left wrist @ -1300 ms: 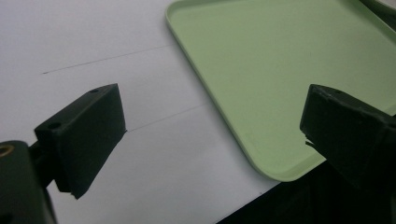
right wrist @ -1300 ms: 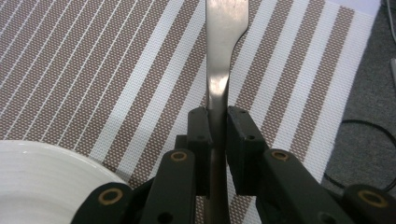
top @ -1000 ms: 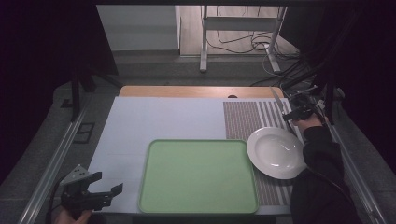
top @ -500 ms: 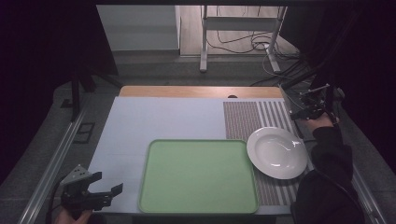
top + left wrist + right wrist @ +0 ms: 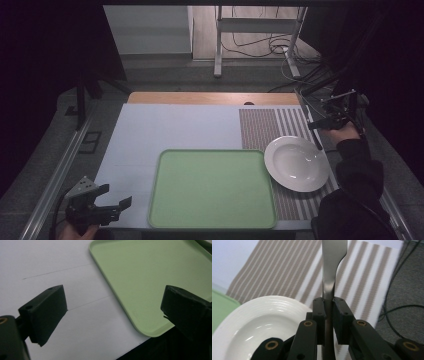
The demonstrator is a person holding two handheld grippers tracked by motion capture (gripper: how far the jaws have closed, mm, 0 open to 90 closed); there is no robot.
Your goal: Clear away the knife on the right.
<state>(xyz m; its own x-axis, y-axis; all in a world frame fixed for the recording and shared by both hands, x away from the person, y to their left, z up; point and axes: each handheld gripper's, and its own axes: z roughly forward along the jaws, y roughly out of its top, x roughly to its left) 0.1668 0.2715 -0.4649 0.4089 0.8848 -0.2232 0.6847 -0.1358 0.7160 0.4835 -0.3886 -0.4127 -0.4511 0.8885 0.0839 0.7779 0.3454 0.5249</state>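
Cutlery handle (image 5: 329, 287), flat and metallic, stands pinched between the pads of my right gripper (image 5: 329, 305), rising straight up past them in the right gripper view; which utensil it is I cannot tell, since its head is cut off at the top. Below and to the left of those clamped fingers lies a white plate (image 5: 259, 327) with ridged rim, and behind them a striped placemat (image 5: 287, 267). From the high view that same gripper (image 5: 324, 122) is a small dark shape past the table's right edge, beyond the plate (image 5: 296, 163), its hold too small to make out there.

My left gripper (image 5: 116, 204) hovers at the near left corner of the table, fingers spread wide on nothing. Its own view sets one black pad (image 5: 45, 312) over the white tabletop (image 5: 50, 267) and the other (image 5: 186, 308) over the near corner of a green tray (image 5: 155, 277).

The high view lays out the rest: the tray (image 5: 212, 187) sits empty at centre front, the plate touching its right rim and resting on the placemat (image 5: 272, 125). A wooden strip (image 5: 210, 98) edges the far side. Beyond it are a grey floor, a metal stand (image 5: 219, 45) and loose cables (image 5: 260, 47), with darkness either side.

My right forearm, in a dark sleeve (image 5: 357, 170), reaches forward along the right edge, wrist raised. My left hand (image 5: 75, 231) barely enters at the bottom.
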